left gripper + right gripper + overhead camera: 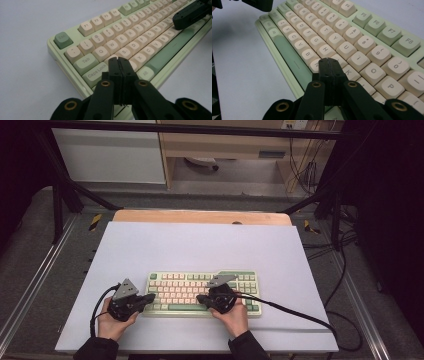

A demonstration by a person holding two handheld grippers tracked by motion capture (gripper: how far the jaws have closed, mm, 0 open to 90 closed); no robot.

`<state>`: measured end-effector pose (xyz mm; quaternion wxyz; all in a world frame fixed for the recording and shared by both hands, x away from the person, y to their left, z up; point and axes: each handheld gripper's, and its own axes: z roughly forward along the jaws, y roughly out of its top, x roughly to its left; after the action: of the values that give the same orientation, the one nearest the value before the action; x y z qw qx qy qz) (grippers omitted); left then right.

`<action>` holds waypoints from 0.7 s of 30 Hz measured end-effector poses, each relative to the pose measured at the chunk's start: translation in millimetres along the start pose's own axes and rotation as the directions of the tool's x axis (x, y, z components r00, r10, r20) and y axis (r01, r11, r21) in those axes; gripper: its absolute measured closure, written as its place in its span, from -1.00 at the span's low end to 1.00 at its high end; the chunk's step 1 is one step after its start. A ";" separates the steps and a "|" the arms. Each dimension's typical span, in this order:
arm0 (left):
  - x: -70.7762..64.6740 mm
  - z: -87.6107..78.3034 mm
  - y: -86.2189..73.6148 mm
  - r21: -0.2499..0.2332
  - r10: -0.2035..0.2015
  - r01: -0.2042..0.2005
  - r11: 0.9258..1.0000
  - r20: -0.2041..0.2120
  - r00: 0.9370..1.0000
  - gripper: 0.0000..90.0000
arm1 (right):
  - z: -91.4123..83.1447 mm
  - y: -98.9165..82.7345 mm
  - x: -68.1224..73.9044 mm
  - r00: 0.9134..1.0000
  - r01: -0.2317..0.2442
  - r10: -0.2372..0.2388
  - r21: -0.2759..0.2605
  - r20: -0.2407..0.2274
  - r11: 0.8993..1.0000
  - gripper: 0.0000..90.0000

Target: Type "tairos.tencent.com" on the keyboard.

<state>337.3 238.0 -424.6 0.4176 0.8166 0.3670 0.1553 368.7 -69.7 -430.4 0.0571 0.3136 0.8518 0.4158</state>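
Keyboard (202,293), pale green with cream and green keycaps, lies flat on the white table (200,245), close to the near edge and roughly centred between the left and right edges, its long side parallel to that near edge. Both of the person's hands come in over the near edge, each holding a black claw.

The left claw (150,297) sits at the keyboard's left end. In the left gripper view its two jaws are pressed flat together with nothing between them, and the closed tip (119,61) hovers over the key just right of Caps Lock; whether it touches the keycap cannot be told. The Esc key (63,40) is at the keyboard's far left corner in that view, and the other claw's black tip (186,17) shows further along the letter rows.

The right claw (201,298) is over the middle of the keyboard, above the lower letter rows. In the right gripper view its jaws are likewise fully together and empty, the tip (328,62) above the keys between H and K, near the green space bar (289,58). Contact with the keys cannot be judged. A black cable (295,312) trails from this claw toward the table's right edge.
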 end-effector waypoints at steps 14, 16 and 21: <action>0.1 -2.0 0.8 -0.010 -0.005 0.005 1.000 0.001 1.000 0.97 | -10.8 2.6 1.2 1.000 0.020 -0.019 -0.018 0.011 1.000 1.00; 0.5 -3.1 1.3 -0.012 -0.005 0.005 1.000 0.003 1.000 0.97 | -16.3 3.5 -0.5 1.000 0.026 -0.025 -0.026 0.017 0.999 1.00; 3.2 -6.6 2.2 -0.016 -0.016 0.016 1.000 -0.002 1.000 0.92 | -32.8 0.8 -10.8 0.999 0.003 -0.001 -0.044 0.049 0.999 0.97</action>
<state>336.8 243.3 -419.0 0.4250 0.8101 0.3726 0.1556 365.9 -97.7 -410.4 0.0852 0.3214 0.8412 0.4264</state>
